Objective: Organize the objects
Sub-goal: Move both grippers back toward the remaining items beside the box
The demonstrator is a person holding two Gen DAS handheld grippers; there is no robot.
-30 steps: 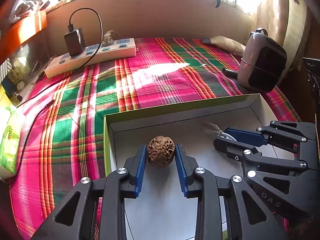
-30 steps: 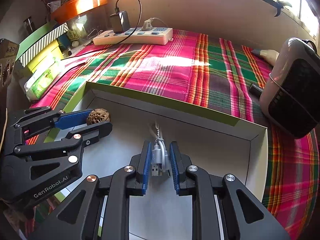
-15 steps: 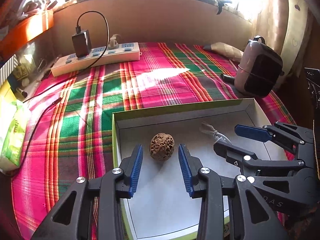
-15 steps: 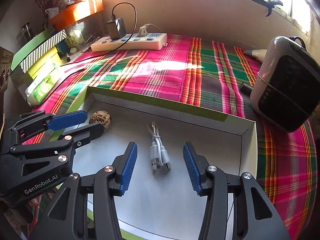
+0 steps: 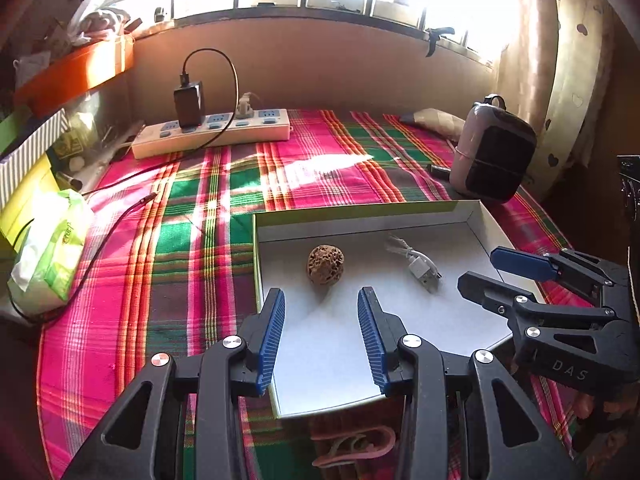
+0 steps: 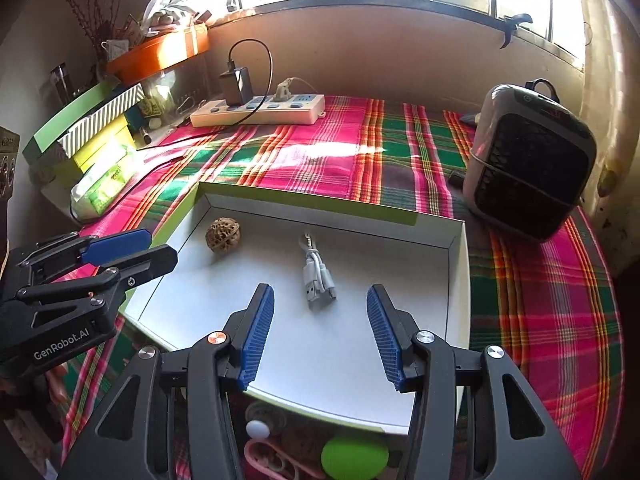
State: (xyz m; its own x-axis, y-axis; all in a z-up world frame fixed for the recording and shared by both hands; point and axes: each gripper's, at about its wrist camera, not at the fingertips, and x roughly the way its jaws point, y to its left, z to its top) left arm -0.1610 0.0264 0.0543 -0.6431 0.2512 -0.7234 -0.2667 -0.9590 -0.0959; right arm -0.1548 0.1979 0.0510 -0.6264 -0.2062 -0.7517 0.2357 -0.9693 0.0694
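A shallow white box with a green rim (image 5: 360,210) lies on the plaid cloth. Inside it rest a brown wrinkled walnut (image 5: 325,264) and a coiled white USB cable (image 5: 420,266). My left gripper (image 5: 321,296) hovers just short of the walnut, its jaws opening, nothing between the blue pads. In the right wrist view, my right gripper (image 6: 319,292) stands open above the cable (image 6: 318,280) without touching it. The walnut (image 6: 223,235) lies to its left, beyond the left gripper (image 6: 160,246). The right gripper (image 5: 480,268) also shows at the box's right side.
A white power strip (image 5: 212,132) with a black charger lies at the back. A grey heater (image 5: 492,160) stands at the right, a green tissue pack (image 5: 52,252) at the left. A pink band (image 5: 352,448) and a green ball (image 6: 354,456) lie before the box.
Both grippers let go: the left opened off the walnut, the right off the cable. Both drew back and upward, leaving the two things lying in the box.
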